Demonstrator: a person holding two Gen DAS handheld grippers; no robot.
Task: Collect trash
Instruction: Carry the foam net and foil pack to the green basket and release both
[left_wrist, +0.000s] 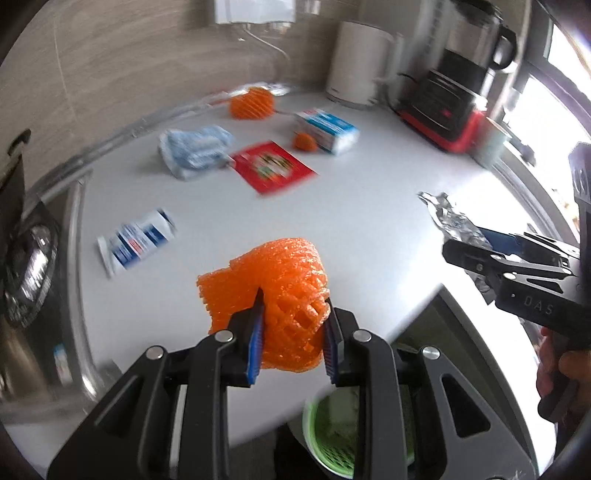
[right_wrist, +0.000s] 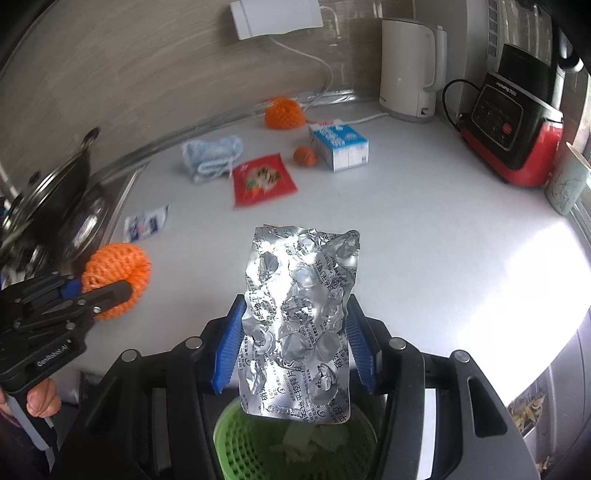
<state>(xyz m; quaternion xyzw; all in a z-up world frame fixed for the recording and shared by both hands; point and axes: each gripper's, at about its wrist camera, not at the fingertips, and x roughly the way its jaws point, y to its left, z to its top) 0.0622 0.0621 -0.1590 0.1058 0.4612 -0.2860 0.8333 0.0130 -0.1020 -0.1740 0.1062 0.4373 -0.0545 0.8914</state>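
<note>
Trash on the white worktop (right_wrist: 424, 221) counts out like this: two orange foam nets lying loose, one large net (right_wrist: 283, 113) far back by the wall and one small net (right_wrist: 305, 156) beside the carton; one blue-and-white carton (right_wrist: 340, 146); one red snack wrapper (right_wrist: 263, 180); one crumpled pale blue bag (right_wrist: 211, 157) left of the wrapper; one small blue-and-white sachet (right_wrist: 146, 223) nearer, toward the left edge. That makes six pieces on the surface.

Two more pieces are lifted off it. A third orange net (left_wrist: 273, 295), bigger than the loose ones, sits clamped between the jaws of the left gripper (left_wrist: 293, 325), whose blue pads press into its mesh. One silver blister pack (right_wrist: 300, 317), crushed and printed with characters, stands upright between the jaws of the right gripper (right_wrist: 295, 343), which are closed on its two long edges. Both held pieces hang at the near edge of the worktop, the net to the left, the foil to the right.

One green mesh basket (right_wrist: 240, 443) is visible below the near edge, directly under the blister pack, with some pale scraps inside.

At the far right stand one white kettle (right_wrist: 406, 66), one black-and-red blender base (right_wrist: 517, 125) and one pale mug (right_wrist: 567, 181). One steel pot (right_wrist: 55, 206) sits at the left
</note>
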